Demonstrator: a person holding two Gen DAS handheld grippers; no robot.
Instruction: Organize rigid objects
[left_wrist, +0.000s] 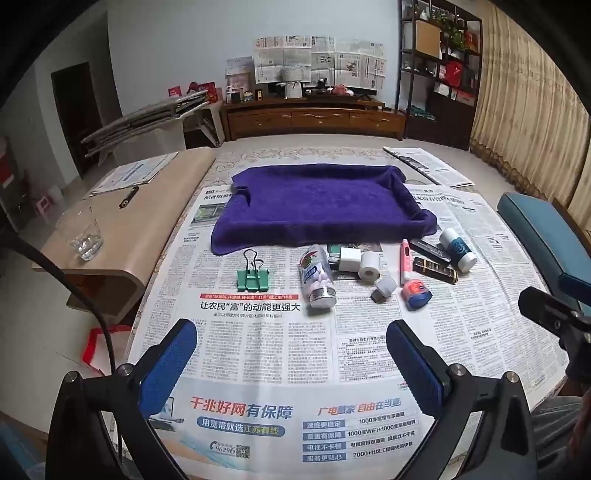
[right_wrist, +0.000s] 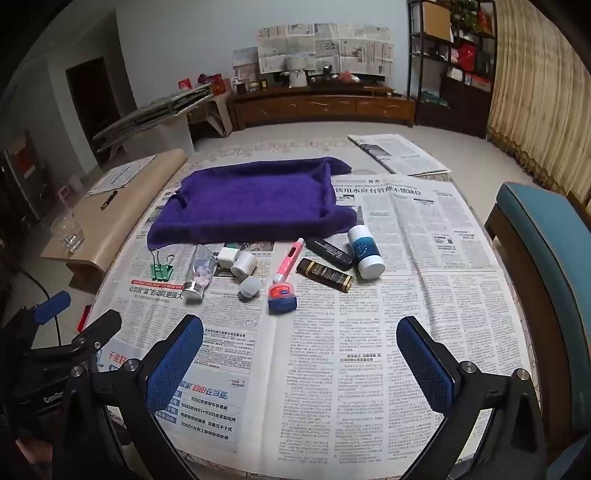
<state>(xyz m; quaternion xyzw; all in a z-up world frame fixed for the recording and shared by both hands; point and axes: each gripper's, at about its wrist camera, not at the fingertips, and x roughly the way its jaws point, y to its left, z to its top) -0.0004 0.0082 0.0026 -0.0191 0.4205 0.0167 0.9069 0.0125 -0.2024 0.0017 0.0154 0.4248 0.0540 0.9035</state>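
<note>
Left gripper: I see its two blue pads spread wide with nothing between them, tilted down over the near newspaper.
Right gripper: the same, wide apart and empty, also tilted down, beside the left one.
Newspaper: I count several sheets spread on the table; one more folded paper lies at the far right.
Small objects: I count ten, in a loose row just near the towel.
Left end: one green binder clip, alone.
Middle: one clear bottle lying down, one white charger, one white tape roll, one grey cap.
Right part: one pink pen, one red-and-blue tin, two dark tubes, one white-and-teal bottle at the right end.
Purple towel: one, spread at the far side, its edges rolled up.
Glass: one, on the low bench at the left.
Blue chair: one, at the right.
</note>
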